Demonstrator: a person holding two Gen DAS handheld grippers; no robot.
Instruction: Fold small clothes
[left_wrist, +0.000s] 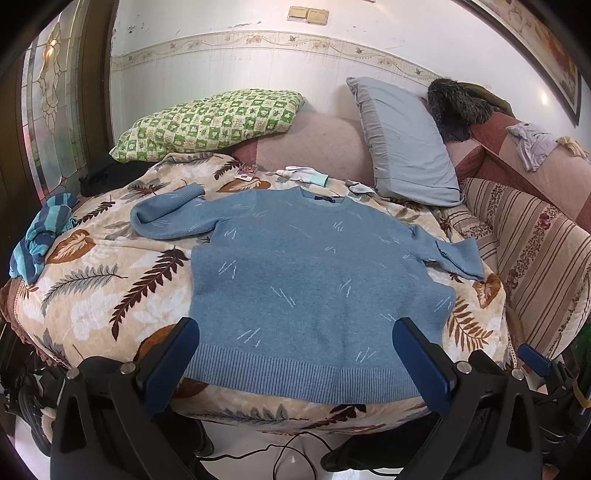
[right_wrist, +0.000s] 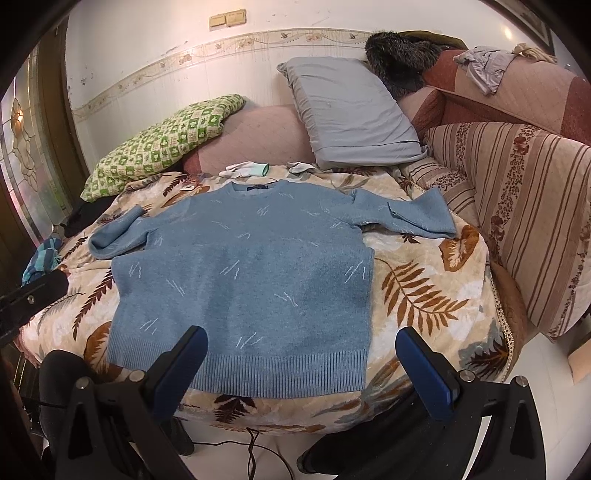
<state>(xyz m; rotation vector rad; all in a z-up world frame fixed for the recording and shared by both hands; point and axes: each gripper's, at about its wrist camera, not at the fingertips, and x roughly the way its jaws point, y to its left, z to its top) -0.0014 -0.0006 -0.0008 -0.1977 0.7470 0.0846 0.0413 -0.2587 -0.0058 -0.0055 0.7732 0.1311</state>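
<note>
Blue knit sweater (left_wrist: 314, 273) (right_wrist: 240, 280) flat, front up (pale dash flecks), ribbed hem nearest, left sleeve bent back.

You face a sweater (left_wrist: 314, 277) lying flat on a blanket (left_wrist: 110, 288), hem toward you, neckline away. One sleeve extends left, one right. Behind the neckline lie gloves (left_wrist: 303, 173). Farther back, one pillow (left_wrist: 210, 123) sits left and another (left_wrist: 406, 144) right. A sofa cushion (right_wrist: 524, 206) stands right of the blanket.
</note>
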